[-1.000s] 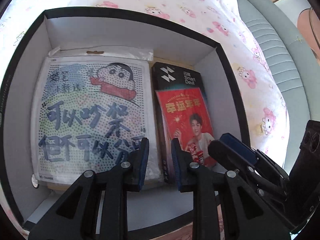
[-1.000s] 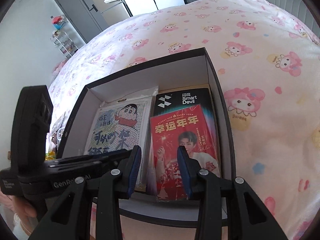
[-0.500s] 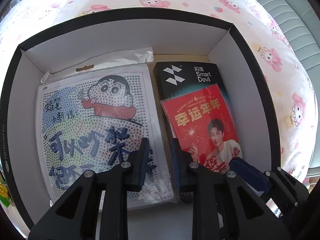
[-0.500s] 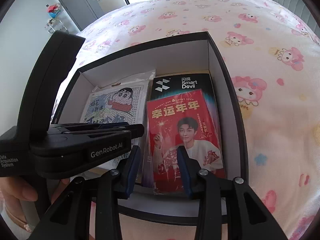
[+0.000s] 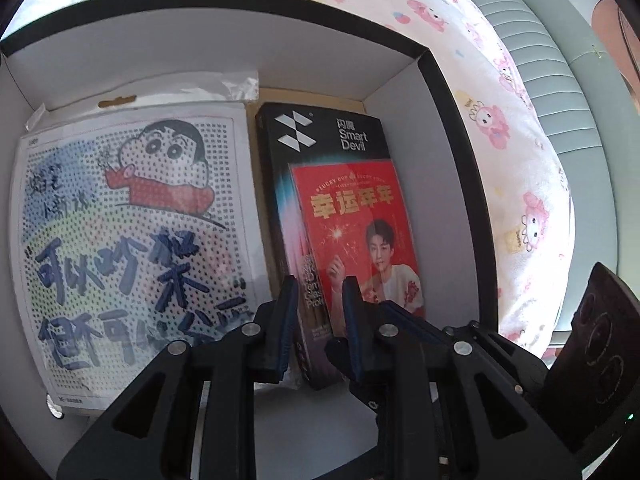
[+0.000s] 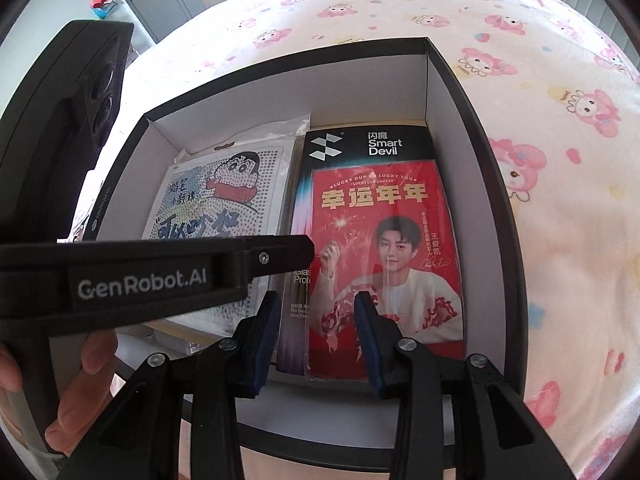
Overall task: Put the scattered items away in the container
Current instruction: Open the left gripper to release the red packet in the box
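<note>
Left wrist view: a black-rimmed container point(image 5: 448, 128) with white inner walls fills most of the frame and rests on a pink cartoon bedspread point(image 5: 520, 160). Three items lie flat inside it. At the left is a cartoon dot-picture sheet point(image 5: 132, 216) in a clear bag. Right of centre is a black carton point(image 5: 328, 136) printed "Smart Devil", with a red photo card point(image 5: 352, 220) lying on top of it. At bottom centre, the left gripper point(image 5: 318, 320) hovers over the carton's near end. Its blue pads stand a narrow gap apart and grip nothing. The other gripper's dark body crowds the lower right.

Right wrist view: the same container point(image 6: 492, 160) sits at centre frame, with the sheet point(image 6: 224, 196) at left and the card point(image 6: 384, 240) on the carton point(image 6: 360, 144) at right. At bottom centre, the right gripper point(image 6: 316, 332) frames the card's lower left corner. Its pads are moderately apart and appear to press on nothing. The left gripper crosses the left of the frame side-on as a black bar, held by a hand point(image 6: 80, 392) at lower left.

The card and the bagged sheet look thin, light, floppy and slick, so I judge they are best pinched at an edge. The carton looks stiff and could be gripped across its narrow sides.
</note>
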The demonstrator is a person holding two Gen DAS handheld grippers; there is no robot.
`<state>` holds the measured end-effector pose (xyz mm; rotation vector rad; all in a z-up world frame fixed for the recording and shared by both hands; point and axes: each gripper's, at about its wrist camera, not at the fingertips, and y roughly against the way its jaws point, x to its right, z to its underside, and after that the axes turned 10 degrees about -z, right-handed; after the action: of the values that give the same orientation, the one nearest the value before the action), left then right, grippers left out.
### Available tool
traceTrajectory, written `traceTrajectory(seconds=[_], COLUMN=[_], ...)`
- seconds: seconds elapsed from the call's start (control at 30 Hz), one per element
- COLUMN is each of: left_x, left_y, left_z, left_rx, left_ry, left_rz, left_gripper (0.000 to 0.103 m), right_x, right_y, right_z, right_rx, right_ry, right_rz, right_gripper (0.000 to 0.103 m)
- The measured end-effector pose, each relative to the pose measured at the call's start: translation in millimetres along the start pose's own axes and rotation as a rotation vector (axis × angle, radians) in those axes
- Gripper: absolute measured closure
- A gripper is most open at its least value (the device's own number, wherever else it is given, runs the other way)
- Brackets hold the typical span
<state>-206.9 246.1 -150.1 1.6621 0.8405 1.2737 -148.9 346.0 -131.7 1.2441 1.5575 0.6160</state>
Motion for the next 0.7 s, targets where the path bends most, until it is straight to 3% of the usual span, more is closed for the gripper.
traceTrajectory(seconds=[0.07,0.33,0.47,0.57,0.7], left_x=[3.2,24.5,16.4,9.9,-3.2], left_y=[-4.9,-13.8,-9.8,2.1,23.1], left_z=[1.7,3.1,11.4,25.9,49.0], left_rx=[-0.016,-0.023,-0.024,0.022,0.082], left_ry=[0.003,-0.014,0.019,0.024,0.081], left_rz=[0.024,-0.025,0.02,0.012,0.106], left_gripper=[0.082,0.08,0.077,0.077,0.077], right_x=[1.8,4.6,5.0,0.7,0.1], right_y=[1.2,-3.4,-3.5,-3.9,-3.9], right_z=[-0.2,-0.3,-1.0,0.1,1.8], right_rx=[0.008,0.004,0.007,0.005,0.002], right_ry=[-0.02,-0.031,-0.036,-0.01,0.0], right_rz=[-0.01,0.003,0.0,0.008,0.029], right_gripper=[0.069,0.069,0.069,0.069,0.069])
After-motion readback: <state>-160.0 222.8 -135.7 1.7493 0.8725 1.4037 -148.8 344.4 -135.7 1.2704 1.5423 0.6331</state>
